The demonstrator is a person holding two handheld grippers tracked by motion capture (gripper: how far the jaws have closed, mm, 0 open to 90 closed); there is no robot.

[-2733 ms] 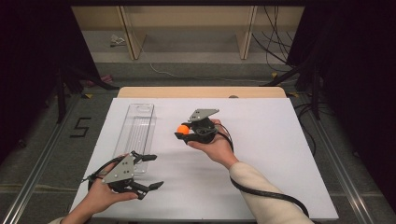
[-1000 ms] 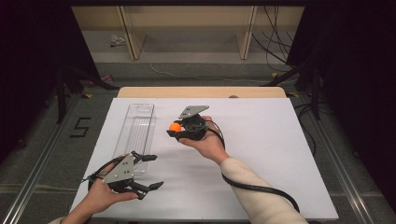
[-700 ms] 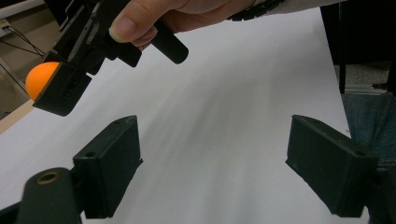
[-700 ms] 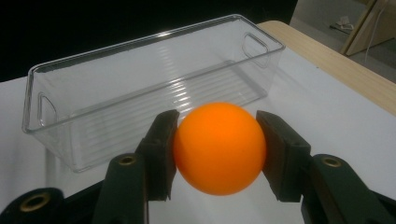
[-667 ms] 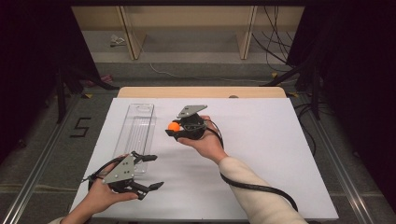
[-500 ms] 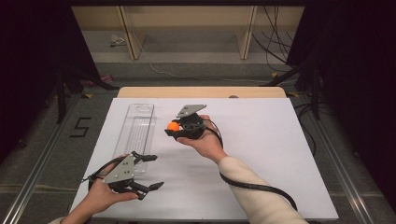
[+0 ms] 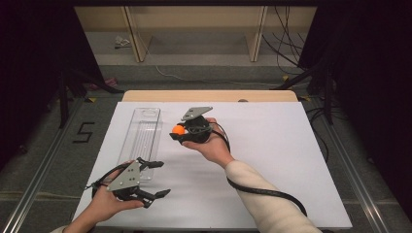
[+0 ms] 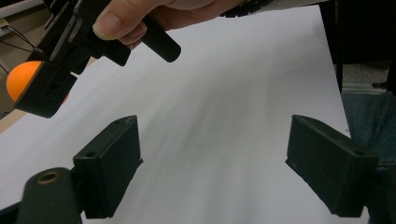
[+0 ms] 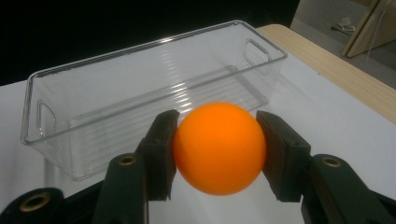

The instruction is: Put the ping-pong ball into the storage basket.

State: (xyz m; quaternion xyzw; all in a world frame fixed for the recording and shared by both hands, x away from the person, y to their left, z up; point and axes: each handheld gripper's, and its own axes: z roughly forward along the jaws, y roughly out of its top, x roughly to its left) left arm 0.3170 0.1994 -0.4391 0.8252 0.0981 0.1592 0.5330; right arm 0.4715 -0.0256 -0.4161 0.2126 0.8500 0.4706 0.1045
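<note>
An orange ball [image 9: 219, 147] is clamped between the two black jaws of my right gripper [image 7: 176, 132], held above the white table a little to the right of a clear plastic bin [image 7: 142, 137]. In the right gripper view the bin [image 9: 140, 88] lies just beyond the ball, long side across, with nothing in it. My left gripper [image 7: 154, 178] rests low near the table's front left, just past the bin's near end, jaws wide open with nothing between them. In the left gripper view the ball [image 8: 23, 79] and the right gripper [image 8: 32, 95] appear at the upper left.
The white table sheet [image 7: 272, 145] spreads wide to the right of both hands. A wooden strip [image 7: 209, 95] borders the far edge. Black cables [image 7: 262, 191] trail from the grippers along the forearms. Dark stands and floor cables sit beyond the table.
My right gripper has carried the orange ball leftward toward the clear bin. The left gripper has stayed put, open.
</note>
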